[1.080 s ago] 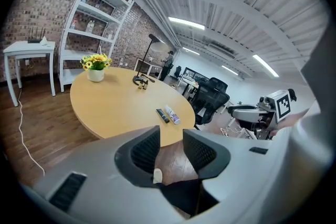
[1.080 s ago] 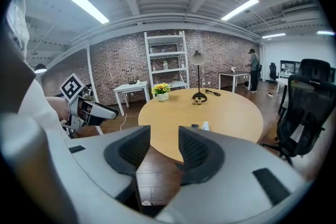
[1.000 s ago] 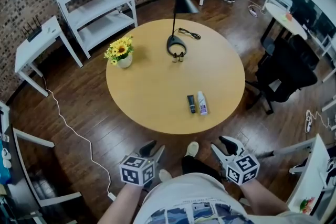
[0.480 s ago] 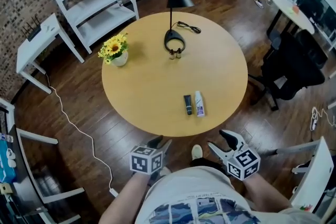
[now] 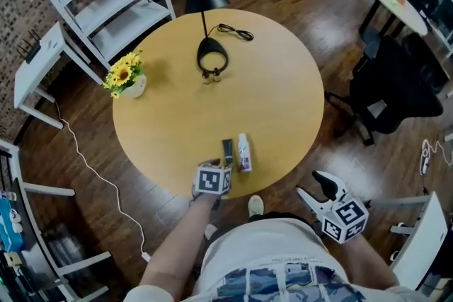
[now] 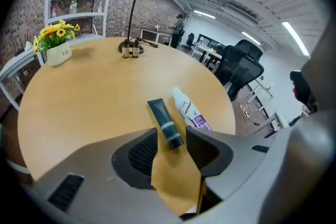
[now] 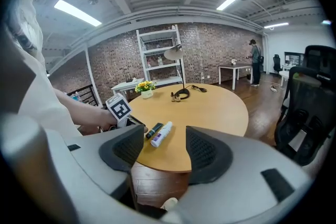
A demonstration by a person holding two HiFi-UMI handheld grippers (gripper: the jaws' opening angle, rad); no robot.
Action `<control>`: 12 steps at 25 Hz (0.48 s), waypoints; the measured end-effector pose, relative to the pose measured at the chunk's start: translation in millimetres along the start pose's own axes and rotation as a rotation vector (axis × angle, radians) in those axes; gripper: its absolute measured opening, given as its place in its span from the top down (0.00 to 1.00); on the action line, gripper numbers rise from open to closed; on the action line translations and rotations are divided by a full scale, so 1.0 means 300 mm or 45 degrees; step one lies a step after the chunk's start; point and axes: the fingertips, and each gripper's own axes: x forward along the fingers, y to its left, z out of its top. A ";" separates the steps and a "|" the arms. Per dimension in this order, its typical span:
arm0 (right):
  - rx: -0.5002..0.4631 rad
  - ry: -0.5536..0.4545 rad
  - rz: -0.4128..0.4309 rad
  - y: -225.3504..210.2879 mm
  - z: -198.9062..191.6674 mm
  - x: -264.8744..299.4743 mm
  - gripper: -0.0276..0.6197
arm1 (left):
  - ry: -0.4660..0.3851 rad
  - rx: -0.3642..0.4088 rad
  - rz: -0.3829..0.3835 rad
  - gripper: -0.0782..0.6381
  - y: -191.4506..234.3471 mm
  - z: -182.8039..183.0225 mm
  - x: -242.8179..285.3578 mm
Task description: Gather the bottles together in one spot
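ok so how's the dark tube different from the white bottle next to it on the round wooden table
The dark plastic tube is black with a pale band; the white bottle has a purple label. The white bottle looks slightly longer than the tube. The tube's end lies in line with the open jaws of the left gripper; the bottle lies beside them. Both lie flat, side by side, on the round wooden table.

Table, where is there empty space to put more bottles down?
The table is bare across its whole right side and in the middle, between the lamp and the tube. It's crowded at the near edge, where tube, white bottle and left gripper meet, and at the lamp's foot with two small bottles.
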 end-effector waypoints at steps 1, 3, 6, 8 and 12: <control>0.002 0.007 -0.005 -0.038 -0.005 -0.011 0.53 | 0.038 0.008 0.021 0.65 0.006 0.004 0.046; 0.013 0.018 -0.011 -0.102 -0.014 -0.030 0.53 | 0.144 0.024 0.061 0.62 0.019 -0.024 0.118; 0.046 0.015 -0.020 -0.190 -0.018 -0.045 0.53 | 0.212 0.121 0.182 0.73 0.053 -0.032 0.145; 0.079 0.011 -0.019 -0.235 -0.014 -0.047 0.53 | 0.172 0.170 0.215 0.73 0.061 -0.012 0.150; 0.093 -0.028 0.027 -0.260 0.012 -0.006 0.54 | 0.084 0.088 0.230 0.73 0.072 0.011 0.064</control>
